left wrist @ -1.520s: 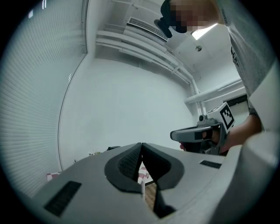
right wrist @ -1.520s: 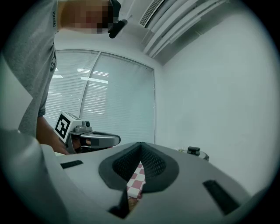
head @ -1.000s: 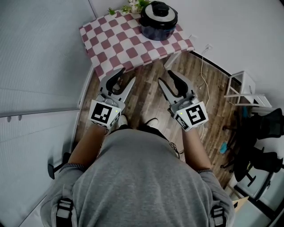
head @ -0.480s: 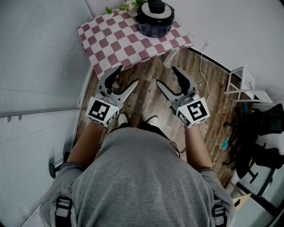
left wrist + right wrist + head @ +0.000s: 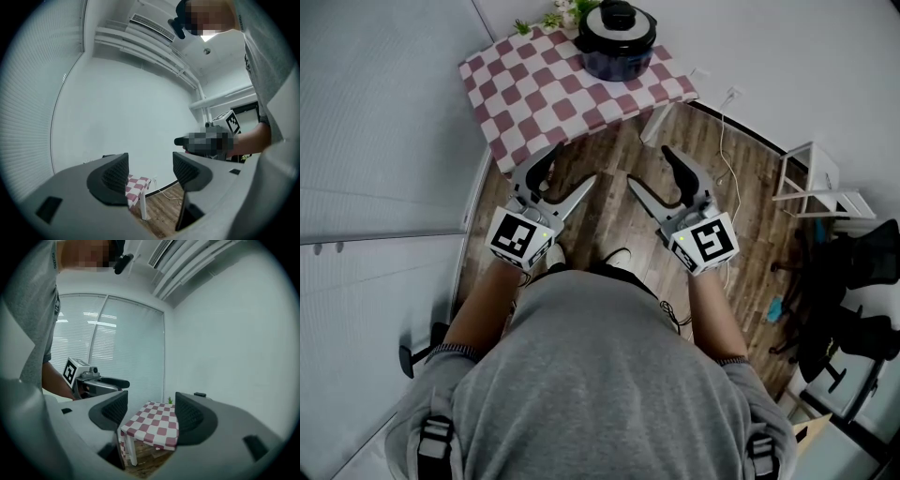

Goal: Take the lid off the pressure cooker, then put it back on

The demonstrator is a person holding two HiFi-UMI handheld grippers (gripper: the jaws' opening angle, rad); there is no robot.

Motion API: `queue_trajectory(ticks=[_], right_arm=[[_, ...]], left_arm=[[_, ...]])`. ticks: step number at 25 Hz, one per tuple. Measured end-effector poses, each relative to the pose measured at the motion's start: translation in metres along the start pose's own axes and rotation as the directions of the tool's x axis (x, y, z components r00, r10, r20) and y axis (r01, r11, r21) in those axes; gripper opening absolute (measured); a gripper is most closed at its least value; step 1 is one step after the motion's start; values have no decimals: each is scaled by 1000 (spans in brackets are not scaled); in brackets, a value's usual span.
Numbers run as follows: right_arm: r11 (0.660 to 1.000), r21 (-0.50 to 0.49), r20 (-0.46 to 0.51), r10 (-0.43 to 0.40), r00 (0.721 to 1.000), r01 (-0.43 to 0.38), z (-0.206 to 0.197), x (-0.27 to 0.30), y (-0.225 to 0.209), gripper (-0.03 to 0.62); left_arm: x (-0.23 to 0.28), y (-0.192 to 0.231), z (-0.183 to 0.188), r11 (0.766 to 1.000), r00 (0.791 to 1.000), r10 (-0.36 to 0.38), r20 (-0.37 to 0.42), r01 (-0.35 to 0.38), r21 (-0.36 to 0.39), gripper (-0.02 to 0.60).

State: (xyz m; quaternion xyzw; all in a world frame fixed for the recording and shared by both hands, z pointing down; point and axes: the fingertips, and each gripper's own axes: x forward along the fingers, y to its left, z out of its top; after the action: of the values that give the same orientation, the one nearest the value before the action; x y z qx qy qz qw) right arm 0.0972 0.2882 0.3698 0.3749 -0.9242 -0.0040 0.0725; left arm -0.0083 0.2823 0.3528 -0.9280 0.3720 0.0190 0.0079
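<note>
Wood-plank flooring (image 5: 609,211) runs beneath a person in a grey shirt (image 5: 591,375), who holds both grippers out over it, side by side and apart. The left gripper (image 5: 572,167) has its jaws spread wide; they have just been opening, with nothing between them. The right gripper (image 5: 649,167) is the same: its jaws have just been opening and hold nothing, and only the distant table shows in the gap. Farther ahead, against the wall, stands a small table (image 5: 534,94) under a red-and-white checked cloth. The pressure cooker (image 5: 614,54) sits at its far right corner, well apart from both grippers. Its lid (image 5: 617,21) is on, so its contents are hidden. A small green plant (image 5: 562,16) stands just left of it.
</note>
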Motion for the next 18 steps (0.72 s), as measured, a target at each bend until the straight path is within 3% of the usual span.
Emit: queue_trajectory(ticks=[18], right_arm=[[998,-9,26,62,998,-62,-7,-45,-29,324]], left_arm=[[46,-55,1,999,999,31,-19,-30,32,309]])
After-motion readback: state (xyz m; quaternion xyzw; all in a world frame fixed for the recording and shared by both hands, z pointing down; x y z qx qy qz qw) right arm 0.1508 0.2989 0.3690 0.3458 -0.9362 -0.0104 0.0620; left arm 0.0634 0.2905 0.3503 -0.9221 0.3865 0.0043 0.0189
